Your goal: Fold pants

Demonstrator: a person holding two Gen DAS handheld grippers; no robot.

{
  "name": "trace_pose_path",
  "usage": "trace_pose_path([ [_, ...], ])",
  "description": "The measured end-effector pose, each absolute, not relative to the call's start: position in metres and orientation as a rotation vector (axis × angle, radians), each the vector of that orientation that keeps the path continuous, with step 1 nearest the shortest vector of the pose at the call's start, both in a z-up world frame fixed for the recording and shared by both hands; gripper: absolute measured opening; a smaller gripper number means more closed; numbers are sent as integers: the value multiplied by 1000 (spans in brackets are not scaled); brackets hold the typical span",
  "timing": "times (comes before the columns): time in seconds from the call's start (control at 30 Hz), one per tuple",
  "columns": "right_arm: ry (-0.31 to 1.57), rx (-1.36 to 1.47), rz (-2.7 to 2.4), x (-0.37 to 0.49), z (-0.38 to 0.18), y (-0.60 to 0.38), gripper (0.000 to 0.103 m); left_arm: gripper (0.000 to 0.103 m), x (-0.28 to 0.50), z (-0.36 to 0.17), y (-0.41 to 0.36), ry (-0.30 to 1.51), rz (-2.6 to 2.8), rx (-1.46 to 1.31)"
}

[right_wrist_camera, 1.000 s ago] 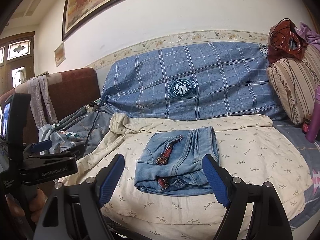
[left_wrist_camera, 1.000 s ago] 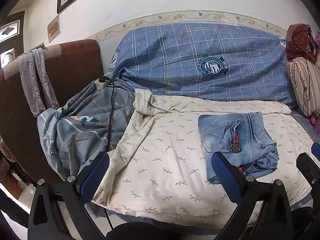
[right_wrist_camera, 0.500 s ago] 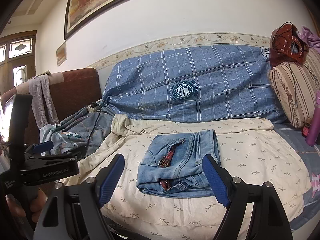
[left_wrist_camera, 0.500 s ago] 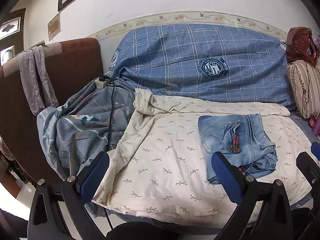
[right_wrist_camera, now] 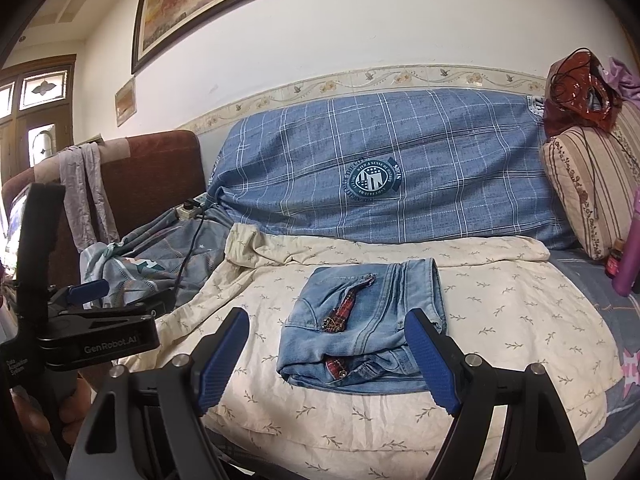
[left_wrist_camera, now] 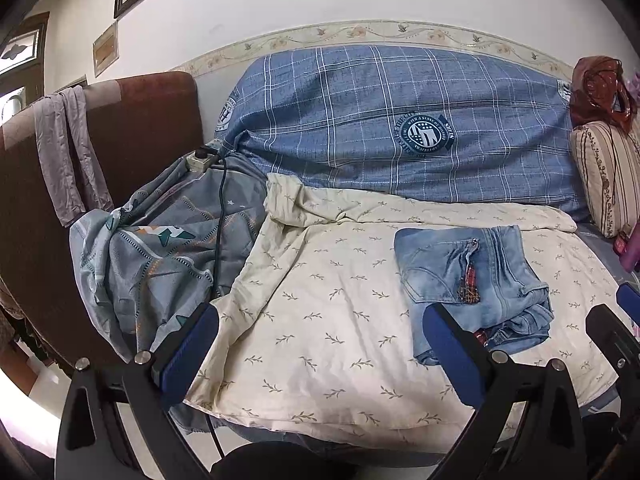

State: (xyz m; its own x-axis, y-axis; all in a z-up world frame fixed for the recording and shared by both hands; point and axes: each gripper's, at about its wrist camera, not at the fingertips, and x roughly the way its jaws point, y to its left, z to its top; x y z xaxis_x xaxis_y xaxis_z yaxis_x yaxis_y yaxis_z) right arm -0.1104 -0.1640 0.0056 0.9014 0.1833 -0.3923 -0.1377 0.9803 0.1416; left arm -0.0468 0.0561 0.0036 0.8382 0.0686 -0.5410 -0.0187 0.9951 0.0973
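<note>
Right wrist view: sheet (right_wrist_camera: 500, 312) covers the sofa, and the jeans (right_wrist_camera: 360, 320) lie mid-sheet in a compact folded stack, touched by nothing. Right gripper (right_wrist_camera: 326, 354) hangs at the sheet's near edge just short of the jeans, tongs spread, empty. Left gripper (left_wrist_camera: 320, 354), also spread and empty, sits at that near edge, left of the jeans. Fold looks done; best move is probably to back straight off, or only press the loose near hem flat without dragging layers.
</note>
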Motion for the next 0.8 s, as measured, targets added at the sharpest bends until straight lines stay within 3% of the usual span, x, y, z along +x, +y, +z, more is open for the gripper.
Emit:
trace_pose_path([
  [0.8, 430, 123, 153, -110, 0, -164, 82, 102, -45, -2, 60, 590, 38, 85],
])
